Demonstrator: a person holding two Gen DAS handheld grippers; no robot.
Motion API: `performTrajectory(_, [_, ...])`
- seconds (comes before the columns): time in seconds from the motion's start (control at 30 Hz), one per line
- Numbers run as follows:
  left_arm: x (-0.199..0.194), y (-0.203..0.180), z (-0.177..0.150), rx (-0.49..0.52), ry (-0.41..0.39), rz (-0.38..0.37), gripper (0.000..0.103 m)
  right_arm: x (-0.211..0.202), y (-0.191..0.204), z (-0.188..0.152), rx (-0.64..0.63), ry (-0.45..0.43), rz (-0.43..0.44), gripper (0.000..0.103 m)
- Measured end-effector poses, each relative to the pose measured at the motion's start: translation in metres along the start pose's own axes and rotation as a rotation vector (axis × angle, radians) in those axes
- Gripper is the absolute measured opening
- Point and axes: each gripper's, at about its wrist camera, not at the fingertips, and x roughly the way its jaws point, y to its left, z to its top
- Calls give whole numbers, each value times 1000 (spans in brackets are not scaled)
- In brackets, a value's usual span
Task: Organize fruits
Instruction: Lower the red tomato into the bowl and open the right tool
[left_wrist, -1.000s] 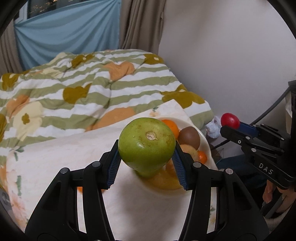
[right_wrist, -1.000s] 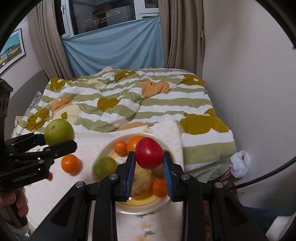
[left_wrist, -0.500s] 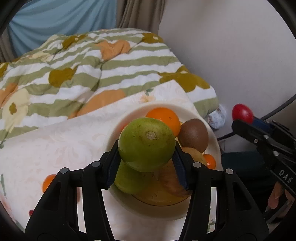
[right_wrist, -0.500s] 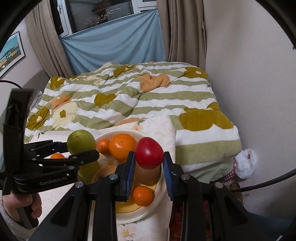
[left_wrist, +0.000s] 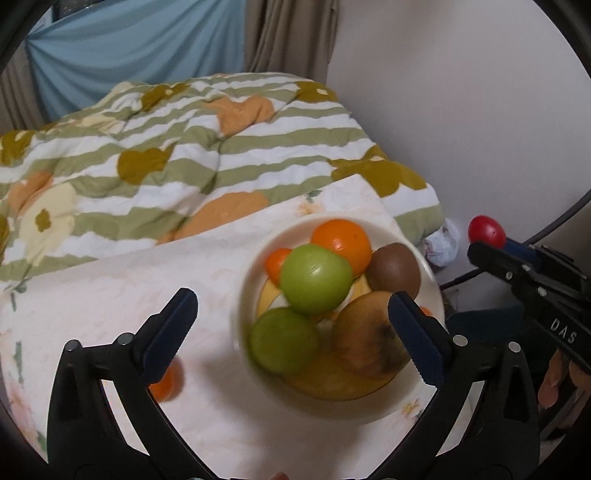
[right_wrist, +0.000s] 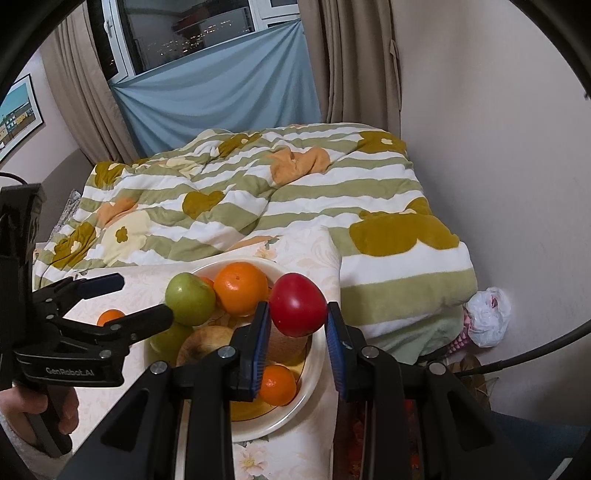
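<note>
A white bowl (left_wrist: 391, 410) on the floral-cloth table holds a green apple (left_wrist: 316, 278) on top of the pile, a second green fruit (left_wrist: 282, 341), a large orange (left_wrist: 341, 240), a brown kiwi (left_wrist: 393, 269), a yellow-brown pear (left_wrist: 369, 339) and small mandarins. My left gripper (left_wrist: 293, 321) is open and empty just above the bowl. My right gripper (right_wrist: 295, 328) is shut on a red tomato (right_wrist: 297, 304), held over the bowl's right side (right_wrist: 317, 354). The green apple (right_wrist: 190, 297) also shows in the right wrist view.
A loose mandarin (left_wrist: 168, 382) lies on the cloth left of the bowl, also in the right wrist view (right_wrist: 110, 315). A striped quilt (left_wrist: 184, 147) covers the bed behind. A wall is close on the right; a white bag (right_wrist: 487, 317) lies on the floor.
My left gripper has opened and let go of the green apple, which now rests on the pile in the bowl. My right gripper still holds the tomato, slightly closer to the bowl.
</note>
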Motion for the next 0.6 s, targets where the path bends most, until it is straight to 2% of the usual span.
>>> performTrajectory(0.13, [-16, 13, -8, -21, -8, 22, 103, 1, 8, 4, -30, 3, 16, 27])
performTrajectory(0.27, [-35, 30, -19, -42, -14, 77, 103, 8, 17, 7, -61, 20, 45, 27])
performTrajectory(0.47, [-58, 58, -42, -99, 11, 137, 103, 30, 29, 7, -114, 92, 114, 27])
performTrajectory(0.6, [-72, 73, -56, -132, 9, 182, 103, 40, 36, 5, -142, 111, 123, 27])
